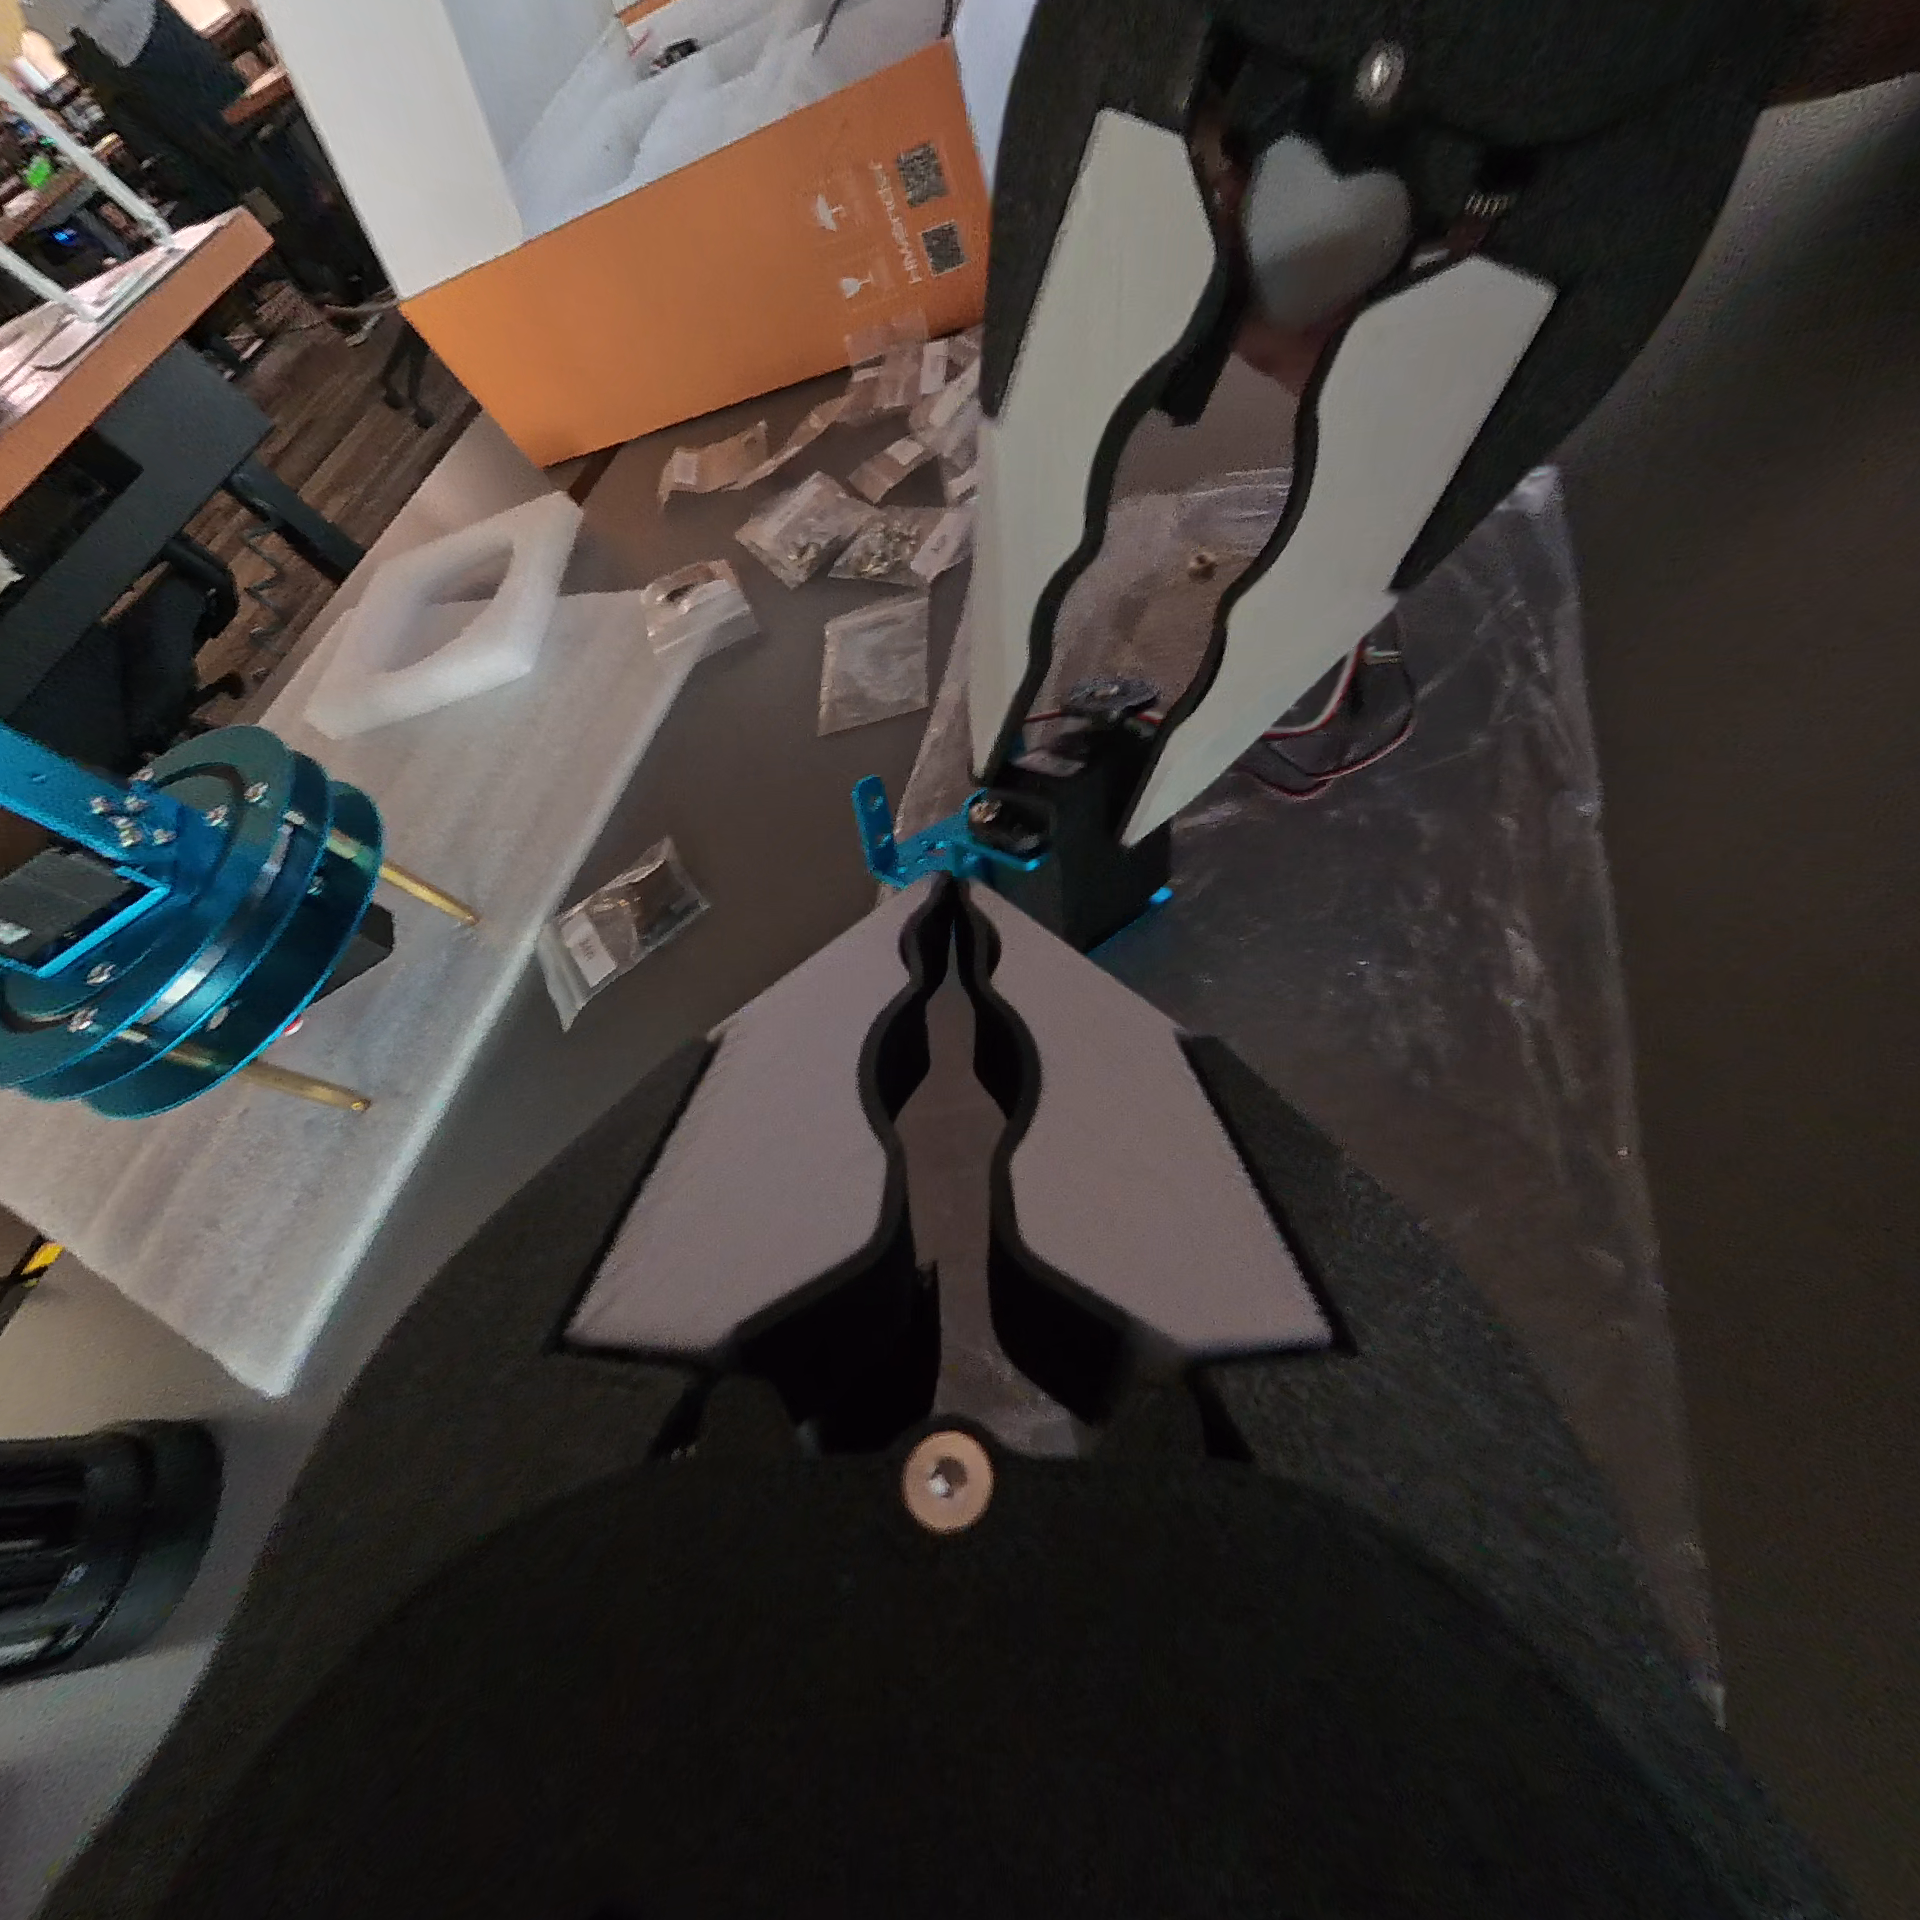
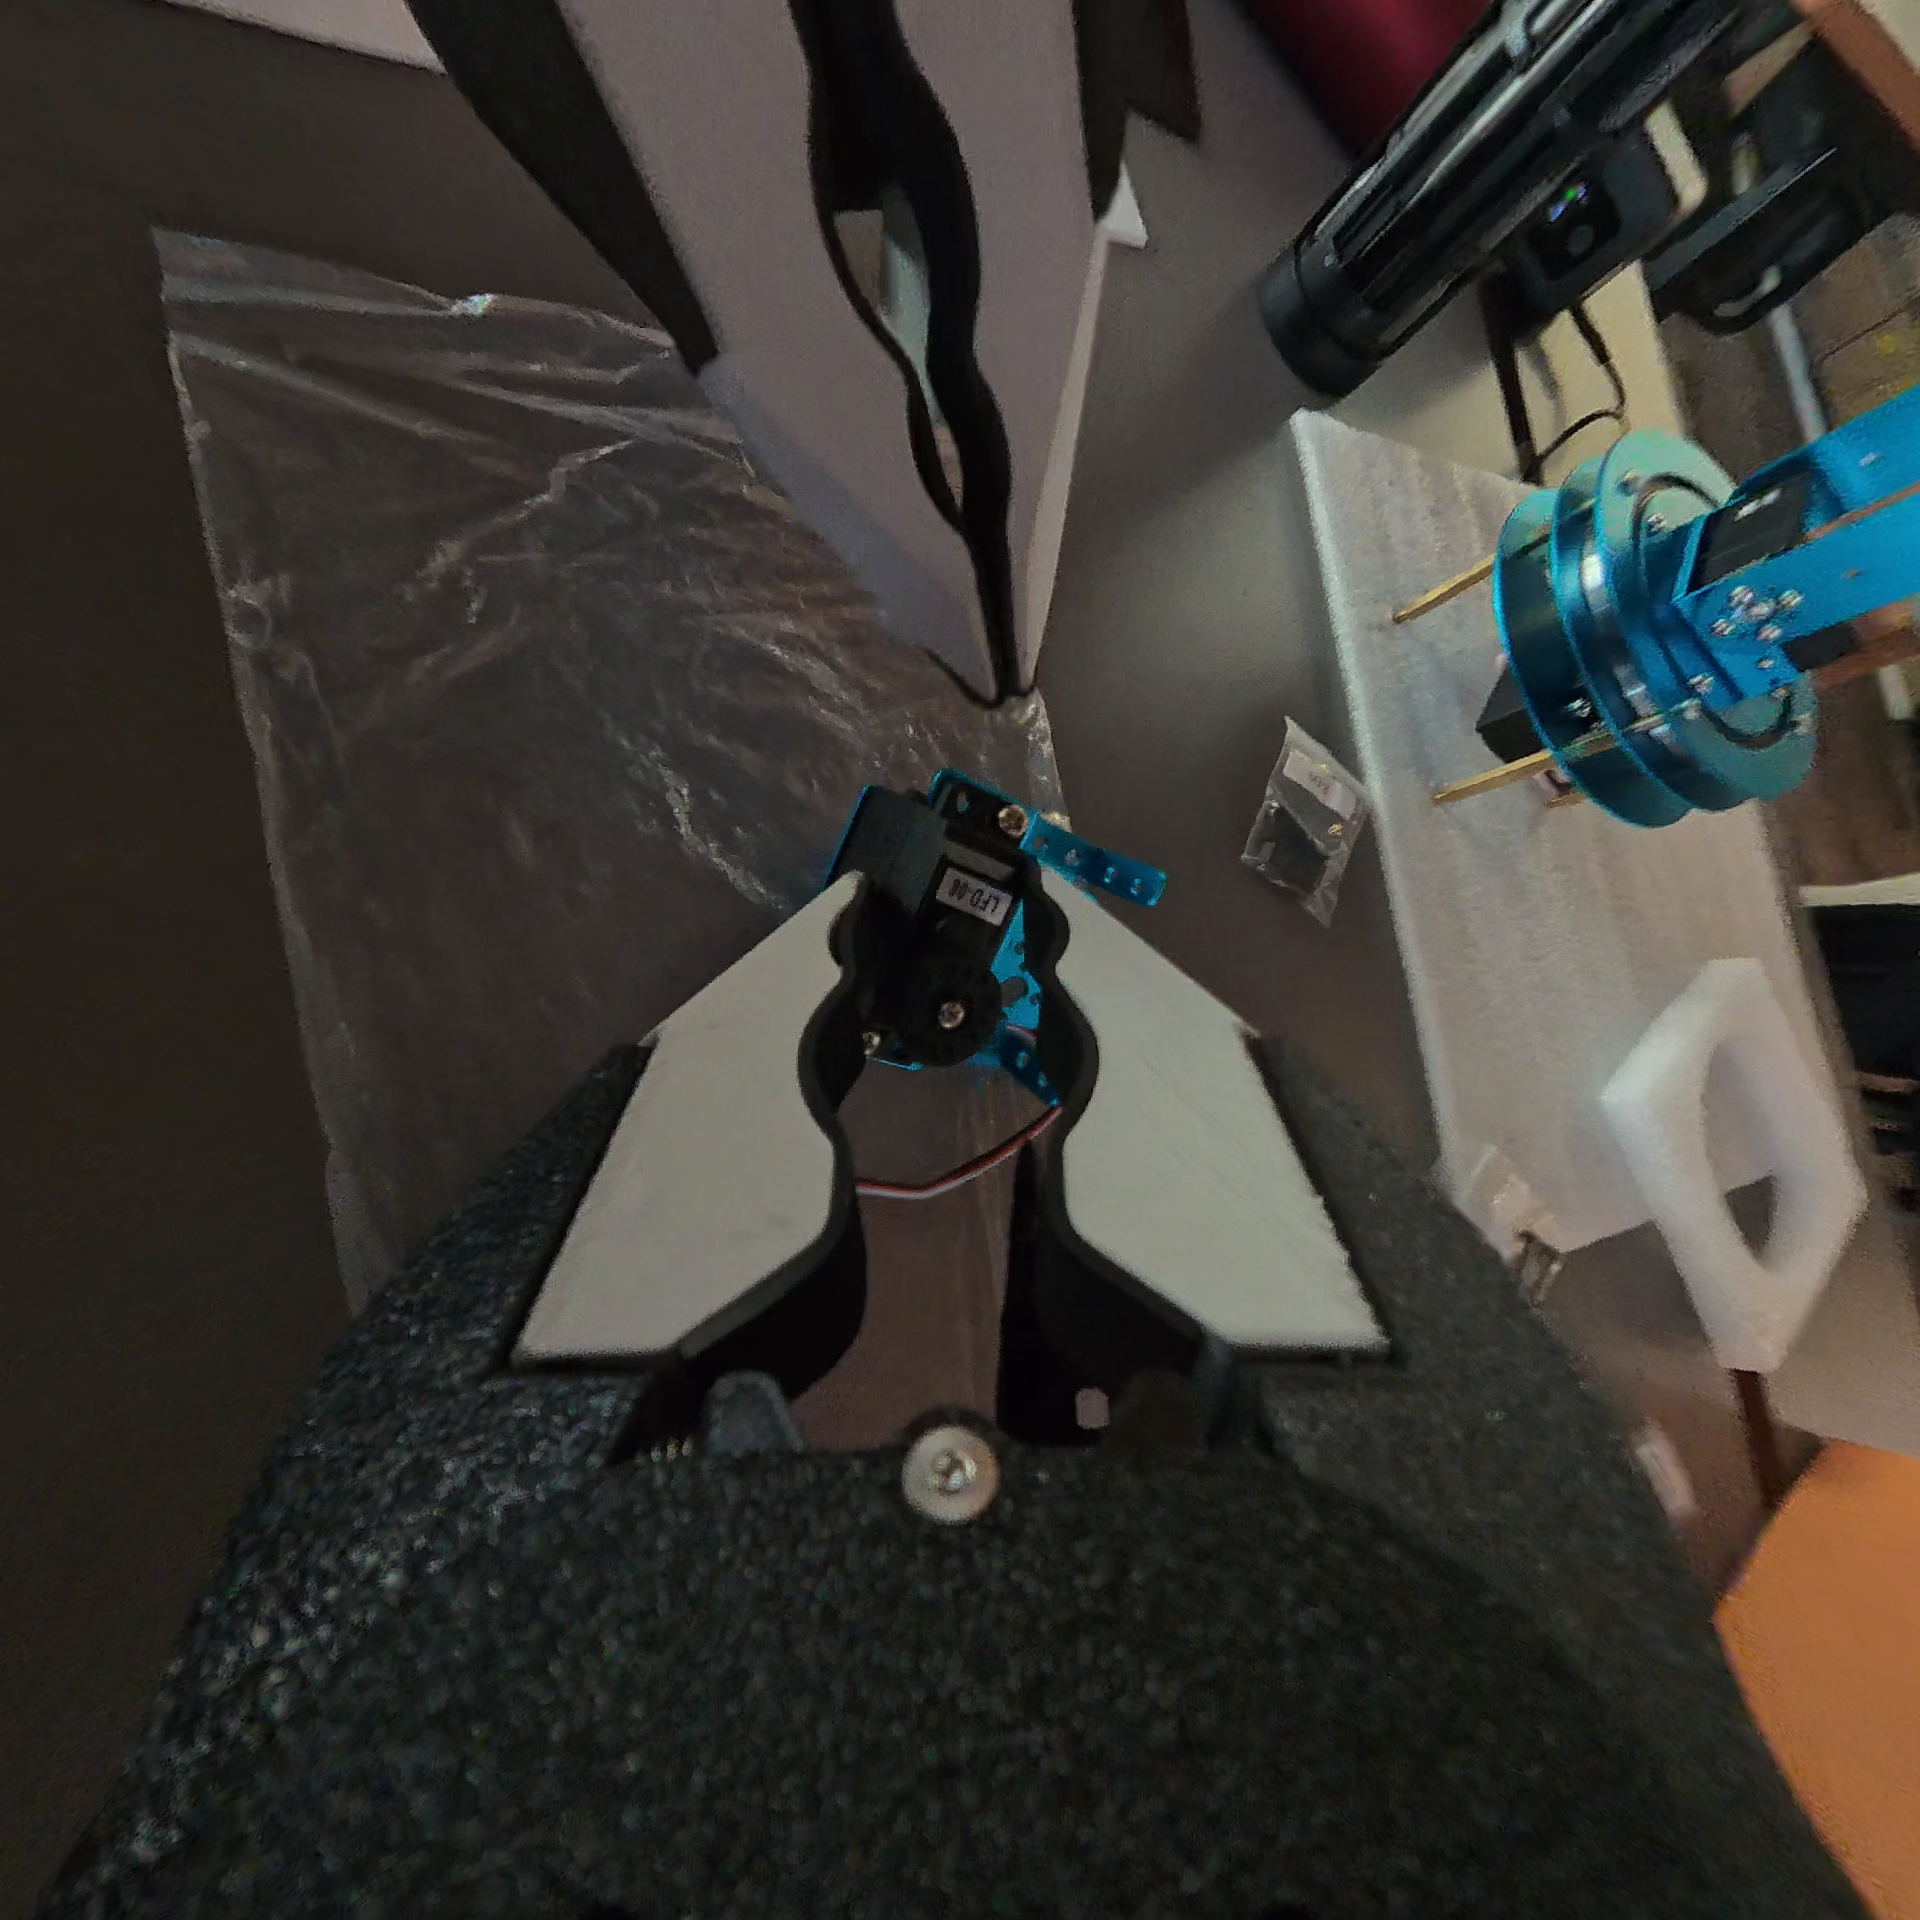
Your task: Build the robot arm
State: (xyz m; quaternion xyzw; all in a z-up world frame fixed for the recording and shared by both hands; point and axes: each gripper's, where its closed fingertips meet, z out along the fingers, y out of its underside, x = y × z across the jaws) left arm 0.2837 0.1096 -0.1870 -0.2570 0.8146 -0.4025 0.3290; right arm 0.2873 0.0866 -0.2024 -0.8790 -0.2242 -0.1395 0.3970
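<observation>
The right gripper (image 2: 951, 914) has its jaws pinching a black servo in a blue anodised bracket (image 2: 961, 935), lifted just above the crinkled clear plastic bag (image 2: 468, 582). The left gripper (image 1: 951, 894) faces it tip to tip, jaws pressed together and empty. Beyond them lie small parts bags (image 1: 821, 520), white foam sheet (image 1: 312, 1039) bearing a half-built blue ringed base (image 1: 197, 935), and an orange box (image 1: 675, 291).

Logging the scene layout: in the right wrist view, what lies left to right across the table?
Clear plastic bag → black servo in its blue bracket, held in the right tool → small parts packet → blue round base assembly.
</observation>
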